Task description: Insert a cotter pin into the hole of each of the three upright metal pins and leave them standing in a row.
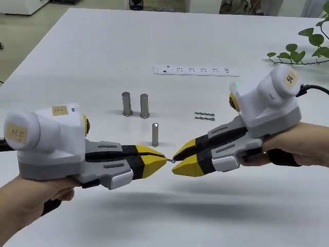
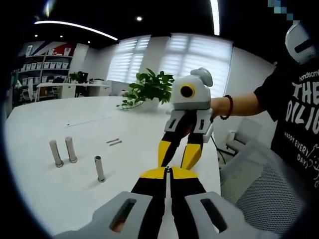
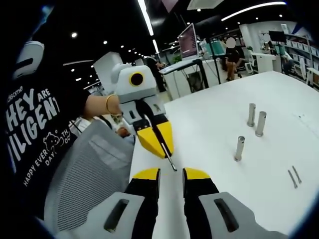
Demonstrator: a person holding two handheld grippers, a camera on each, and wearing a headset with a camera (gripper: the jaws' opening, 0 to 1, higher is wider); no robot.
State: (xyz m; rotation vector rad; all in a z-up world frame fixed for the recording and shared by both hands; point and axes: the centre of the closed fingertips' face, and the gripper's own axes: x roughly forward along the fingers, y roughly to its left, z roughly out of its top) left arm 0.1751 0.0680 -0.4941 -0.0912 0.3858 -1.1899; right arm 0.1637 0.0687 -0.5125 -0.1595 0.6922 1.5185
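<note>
Left hand (image 1: 25, 200) holds the left gripper (image 1: 162, 158) from below, over the near edge of the counter (image 1: 103, 51). Wrist level, fingers pointing right. The fingers are pressed together, pinching a cotter pin (image 3: 168, 157). Its thin shaft sticks out past the yellow tips, in the air above the counter.

Beyond the tips, three metal pins (image 1: 144, 105) stand upright mid-counter. Two are side by side and not touching. The third pin (image 1: 155, 134) stands alone, nearer the near edge.

Right gripper (image 1: 177, 157) meets the left one tip to tip, tilted slightly down toward it, fingers spread. The free end of the cotter pin lies at the mouth of that gap; I cannot tell whether it touches.

Two spare cotter pins (image 1: 204, 114) lie parallel on the counter, right of the standing pair. A power strip (image 1: 196, 70) lies farther off, toward the far edge.

Right hand (image 1: 303, 141) wraps the right gripper's grip, its forearm entering over the right edge.
</note>
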